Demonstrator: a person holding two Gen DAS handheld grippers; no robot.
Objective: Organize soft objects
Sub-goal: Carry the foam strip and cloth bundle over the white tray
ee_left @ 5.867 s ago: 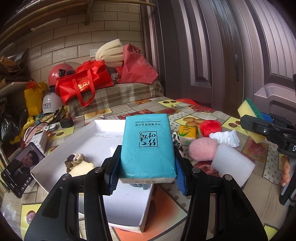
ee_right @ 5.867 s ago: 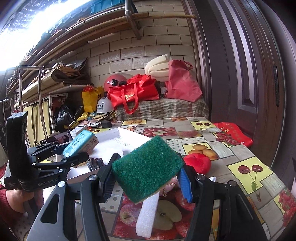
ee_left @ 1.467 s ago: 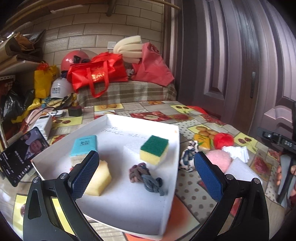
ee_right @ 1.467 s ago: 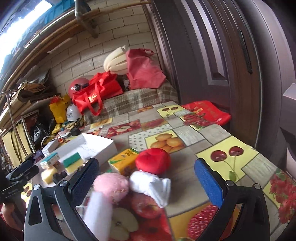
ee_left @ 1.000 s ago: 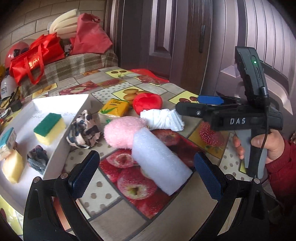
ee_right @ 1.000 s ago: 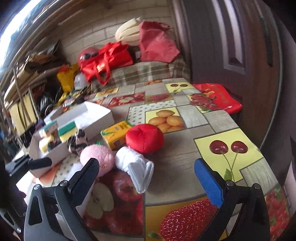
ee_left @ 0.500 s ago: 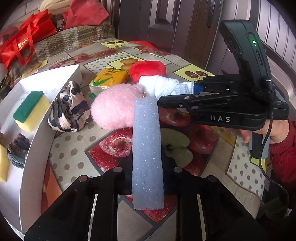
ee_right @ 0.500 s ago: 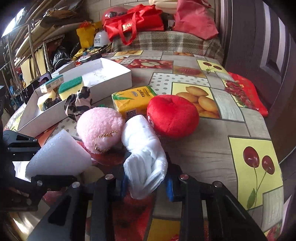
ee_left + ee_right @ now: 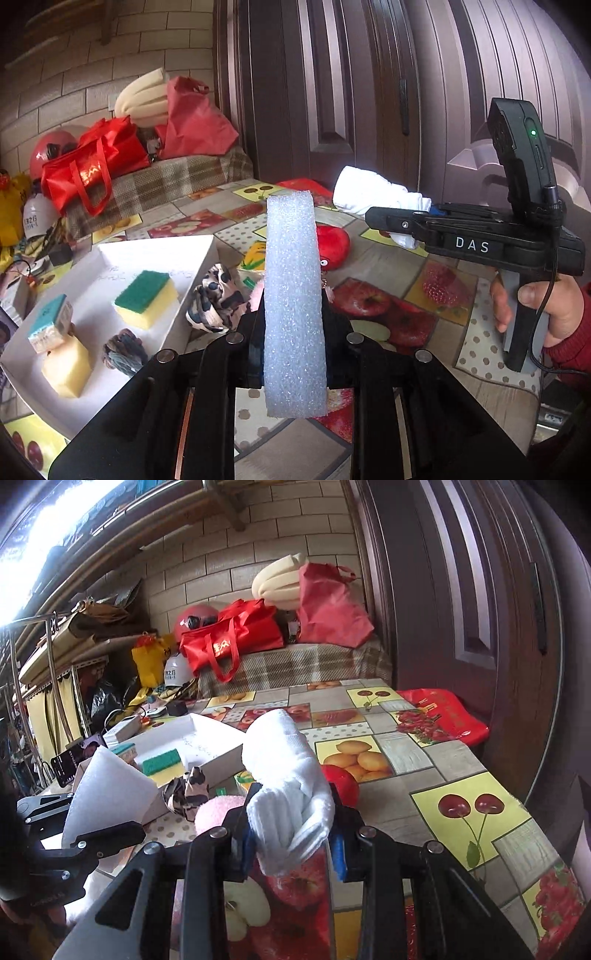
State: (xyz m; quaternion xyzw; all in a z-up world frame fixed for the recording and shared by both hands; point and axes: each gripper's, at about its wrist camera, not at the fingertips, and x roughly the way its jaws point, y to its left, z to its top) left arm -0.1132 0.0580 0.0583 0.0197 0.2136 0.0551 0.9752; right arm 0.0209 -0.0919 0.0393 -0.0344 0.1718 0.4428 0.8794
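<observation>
**Ana:** Foam first, please: where is it, and what holds it?

**Ben:** The left gripper [image 9: 293, 350] has its jaws clamped tight on a white foam strip [image 9: 293, 295]. The strip stands upright between them, its lower end poking out below, lifted clear of the counter [image 9: 388, 266]. Gripping it low down leaves most of its length free, probably so it can be laid flat in the box.

**Ana:** And the other hand?

**Ben:** The right gripper [image 9: 295, 830] has its jaws closed on a rolled white sock [image 9: 286, 771], squeezing its bunched cuff end. The roll points up and away from the camera, also off the counter. In the left wrist view a hand [image 9: 543, 306] in a red sleeve holds that gripper by its handle.

**Ana:** Where are these things meant to go?

**Ben:** Most likely the white box [image 9: 110, 251], which sits open to the left. It already holds a green and yellow sponge [image 9: 146, 299], a teal tissue pack [image 9: 50, 326], a pale yellow block [image 9: 66, 363] and a knotted fabric piece [image 9: 123, 352].

**Ana:** What is left outside?

**Ben:** A leopard-print cloth [image 9: 218, 299] just beside the box wall, a pink fluffy ball [image 9: 216, 810], a red cushion [image 9: 332, 243] and a yellow tissue pack [image 9: 255, 254], all close together on the fruit-patterned counter. So the sorting looks about half done.
</observation>
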